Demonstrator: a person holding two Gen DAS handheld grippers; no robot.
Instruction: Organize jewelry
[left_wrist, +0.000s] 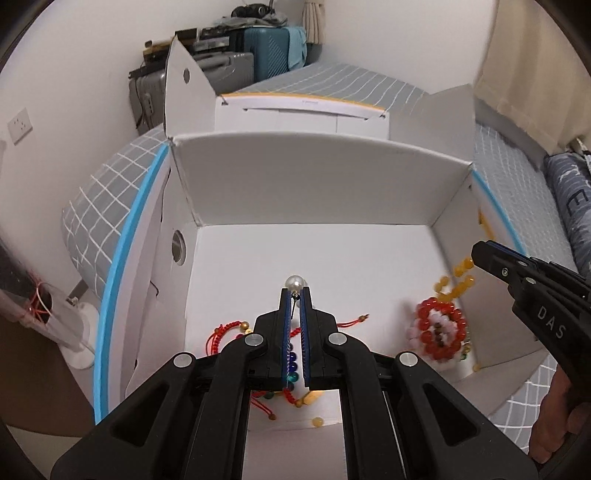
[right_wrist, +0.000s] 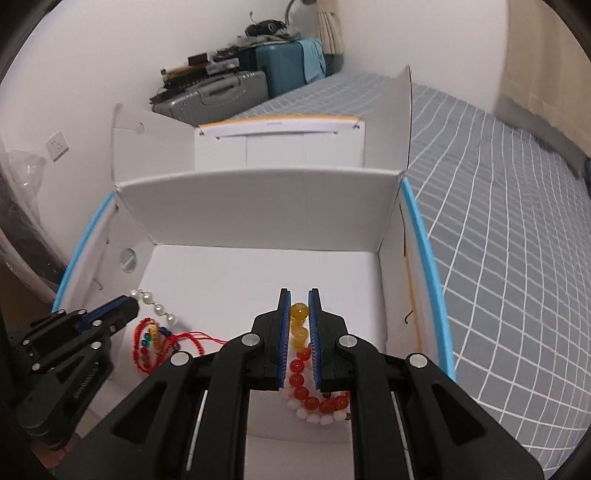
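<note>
Several bracelets lie in the white box (right_wrist: 258, 206); the left gripper (left_wrist: 294, 291) clasps a pearl string (right_wrist: 155, 304), the right gripper (right_wrist: 299, 293) yellow beads (right_wrist: 298, 312), both seemingly unplaced.

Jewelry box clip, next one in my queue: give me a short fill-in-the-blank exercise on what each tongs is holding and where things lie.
1. The left tongs are shut on a strand of ____ beads.
2. The right tongs grip the ____ beads of a bracelet.
3. All the jewelry lies inside a white ____.
4. The red cord bracelet lies on the box floor below the ____ tongs.

Missing words: pearl; yellow; box; left
</note>
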